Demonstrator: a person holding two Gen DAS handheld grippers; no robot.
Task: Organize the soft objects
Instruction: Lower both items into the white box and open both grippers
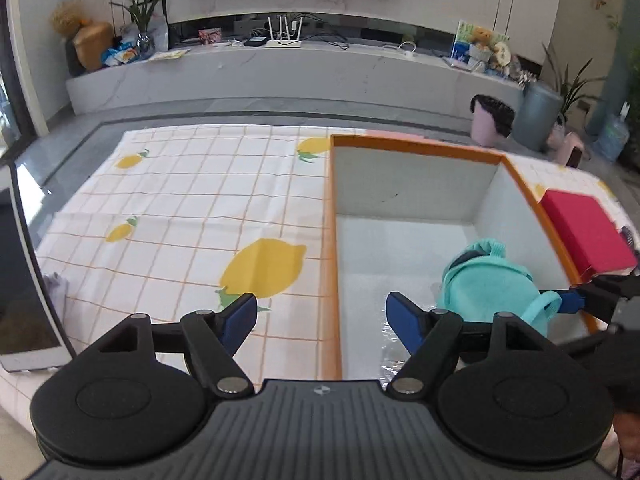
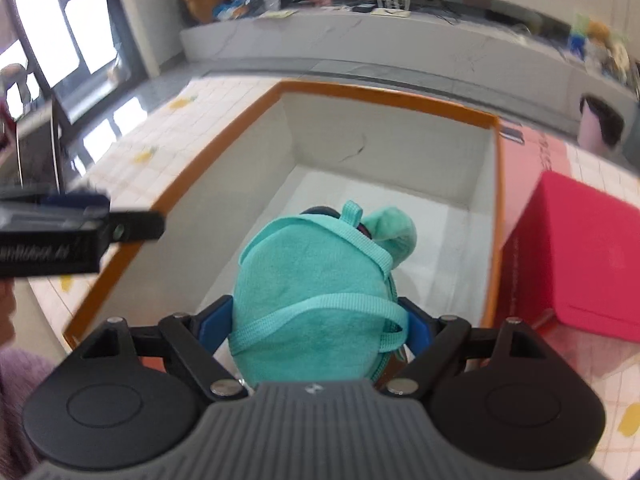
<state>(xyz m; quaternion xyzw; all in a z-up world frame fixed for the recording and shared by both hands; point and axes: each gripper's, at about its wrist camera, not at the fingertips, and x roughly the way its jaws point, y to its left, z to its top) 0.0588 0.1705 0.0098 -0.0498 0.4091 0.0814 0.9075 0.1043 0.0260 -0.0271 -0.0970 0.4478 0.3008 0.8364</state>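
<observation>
blue-padded fingers of the right gripper (image 2: 316, 326) pinch the sides of a rounded, fuzzy teal plush bag (image 2: 312, 300) with woven webbing straps, holding it over the near right part of a white-lined, orange-rimmed rectangular box (image 2: 384, 96). the left gripper (image 1: 320, 316) has its fingers spread wide and bare over the box's left rim, the bag just right of them. the box sits on a lemon-print checked cloth (image 1: 180, 208) on the tabletop, a red box (image 2: 576, 256) at its right.
</observation>
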